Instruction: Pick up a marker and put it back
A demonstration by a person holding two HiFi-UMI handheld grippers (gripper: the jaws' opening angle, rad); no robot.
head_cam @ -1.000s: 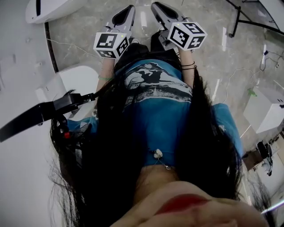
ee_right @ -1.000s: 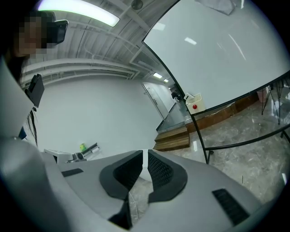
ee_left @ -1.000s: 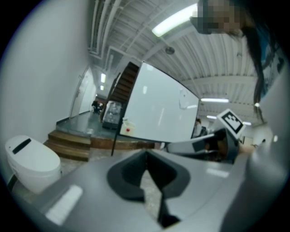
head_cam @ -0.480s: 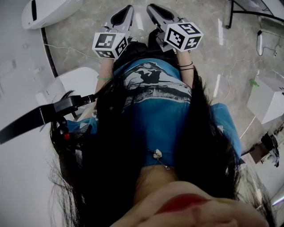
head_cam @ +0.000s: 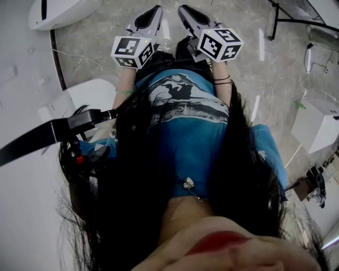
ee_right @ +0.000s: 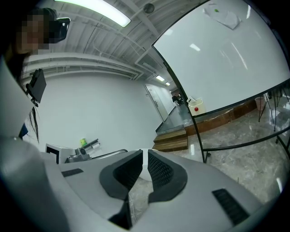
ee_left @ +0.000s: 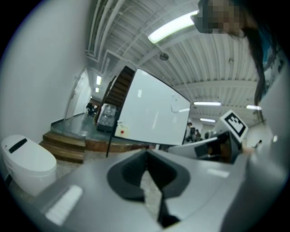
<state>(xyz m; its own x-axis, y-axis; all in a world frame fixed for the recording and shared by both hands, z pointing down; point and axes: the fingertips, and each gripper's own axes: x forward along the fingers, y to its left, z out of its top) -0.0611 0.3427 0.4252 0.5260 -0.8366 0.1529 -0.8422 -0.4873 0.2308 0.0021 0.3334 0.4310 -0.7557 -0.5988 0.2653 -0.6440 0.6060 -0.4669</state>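
Plainly, both grippers hang side by side in front of the person's waist, pointing down at the grey floor (head_cam: 249, 69). The left gripper (head_cam: 154, 10) has its jaw tips pressed together with nothing between them. The right gripper (head_cam: 184, 9) stands a thin slit apart, also empty. A whiteboard (ee_right: 226, 59) stands beyond; no view shows the marker.

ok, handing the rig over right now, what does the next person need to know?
Left gripper: jaws together, empty.
Right gripper: jaws a sliver apart, empty.
Both are held out in front of the person, above the floor.
Marker: in no view. A whiteboard stands ahead.
Done: nothing that shows.
Left: find a marker, pick it up, put it back.
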